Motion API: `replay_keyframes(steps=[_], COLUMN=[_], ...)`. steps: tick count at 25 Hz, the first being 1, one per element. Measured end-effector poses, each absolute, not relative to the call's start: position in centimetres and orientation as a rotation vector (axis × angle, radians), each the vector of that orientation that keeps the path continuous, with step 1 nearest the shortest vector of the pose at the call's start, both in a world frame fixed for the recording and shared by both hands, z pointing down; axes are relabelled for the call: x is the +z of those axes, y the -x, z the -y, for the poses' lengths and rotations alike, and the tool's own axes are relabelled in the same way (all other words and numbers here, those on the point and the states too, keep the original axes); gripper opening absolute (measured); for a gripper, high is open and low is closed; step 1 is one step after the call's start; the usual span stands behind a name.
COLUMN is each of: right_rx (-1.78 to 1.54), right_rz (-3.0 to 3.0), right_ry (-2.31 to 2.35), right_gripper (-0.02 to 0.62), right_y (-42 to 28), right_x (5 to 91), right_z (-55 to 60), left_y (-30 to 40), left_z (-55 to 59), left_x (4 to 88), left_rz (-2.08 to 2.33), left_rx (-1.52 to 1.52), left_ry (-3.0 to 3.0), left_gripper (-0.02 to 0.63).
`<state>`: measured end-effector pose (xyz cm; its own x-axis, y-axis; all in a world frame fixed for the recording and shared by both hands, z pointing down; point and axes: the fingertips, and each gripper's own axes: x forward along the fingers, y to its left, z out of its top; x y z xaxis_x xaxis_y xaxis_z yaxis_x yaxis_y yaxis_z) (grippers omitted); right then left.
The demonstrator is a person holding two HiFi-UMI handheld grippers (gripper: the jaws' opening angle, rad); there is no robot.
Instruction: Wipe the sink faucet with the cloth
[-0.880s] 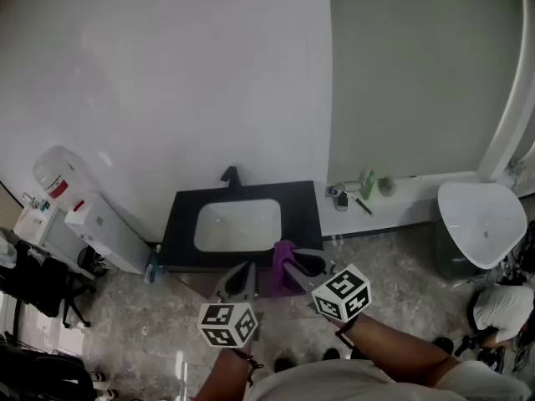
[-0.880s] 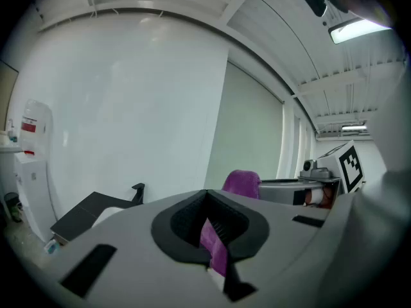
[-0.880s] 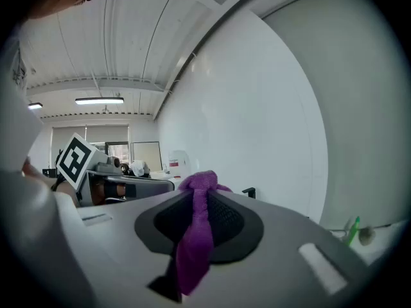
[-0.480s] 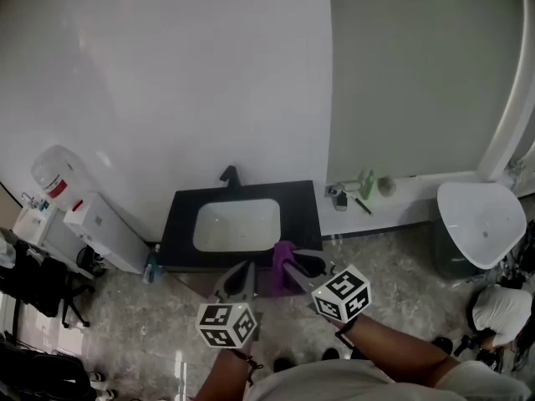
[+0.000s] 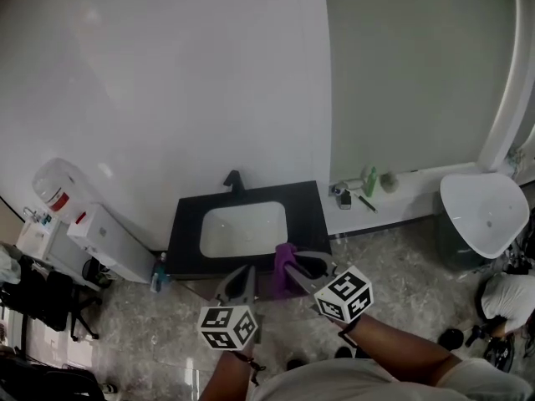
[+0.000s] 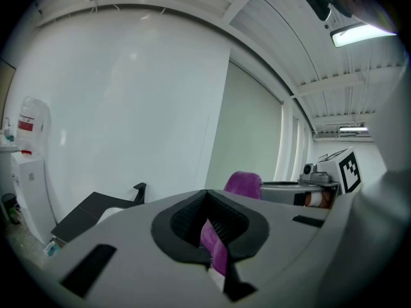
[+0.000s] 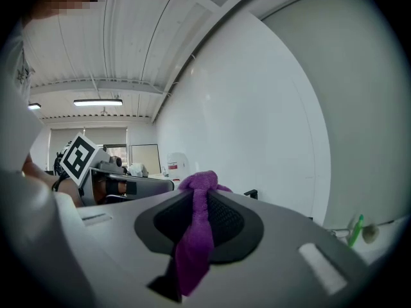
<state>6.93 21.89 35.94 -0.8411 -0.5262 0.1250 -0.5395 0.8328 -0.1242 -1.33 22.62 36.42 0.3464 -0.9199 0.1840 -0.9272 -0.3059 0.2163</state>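
A black faucet [image 5: 233, 180] stands at the back edge of a black counter [image 5: 185, 224] that holds a white sink basin [image 5: 242, 228]. Both grippers hover in front of the counter, short of the faucet. My right gripper [image 5: 289, 266] is shut on a purple cloth [image 5: 282, 267]; the cloth [image 7: 196, 233] bunches above its jaws and hangs down between them. My left gripper [image 5: 247, 274] sits just to the left, shut, with a narrow purple strip [image 6: 215, 249] pinched in the seam. I cannot tell whether that strip joins the bundle. The faucet [image 6: 139, 191] shows far off.
A white dispenser [image 5: 57, 180] and a white cabinet [image 5: 104, 232] stand to the left of the sink, with a blue bottle [image 5: 156, 267] on the floor. On a ledge [image 5: 401, 199] to the right is a green bottle [image 5: 369, 181]. Further right stands a white bin [image 5: 478, 215].
The head view has shifted slightly, so the sink sits a little further right in the picture. Both grippers keep the same pose and the same hold.
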Motion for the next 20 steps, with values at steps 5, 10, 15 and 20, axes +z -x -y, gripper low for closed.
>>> replay_keyframes(steps=[5, 10, 15, 20], right_rx=[0.23, 0.238, 0.238, 0.262], right_rz=[2.913, 2.9, 2.882, 2.893], right_ry=[-0.904, -0.919, -0.905, -0.846], right_gripper=[0.063, 0.063, 0.063, 0.063], right_y=[-4.0, -2.1, -0.9, 0.3], right_x=[35.7, 36.2, 37.2, 38.8], right_z=[-21.5, -20.0, -15.7, -8.6], left_y=[4.3, 6.3, 7.3, 8.2], left_z=[-22.0, -20.2, -16.0, -9.0], left_x=[35.9, 36.4, 37.7, 39.7], left_rz=[1.617, 1.596, 1.596, 1.621], left_rx=[0.058, 0.064, 0.072, 0.081], left_ry=[-2.374, -2.377, -2.359, -2.323], left_gripper=[0.006, 0.006, 0.006, 0.006])
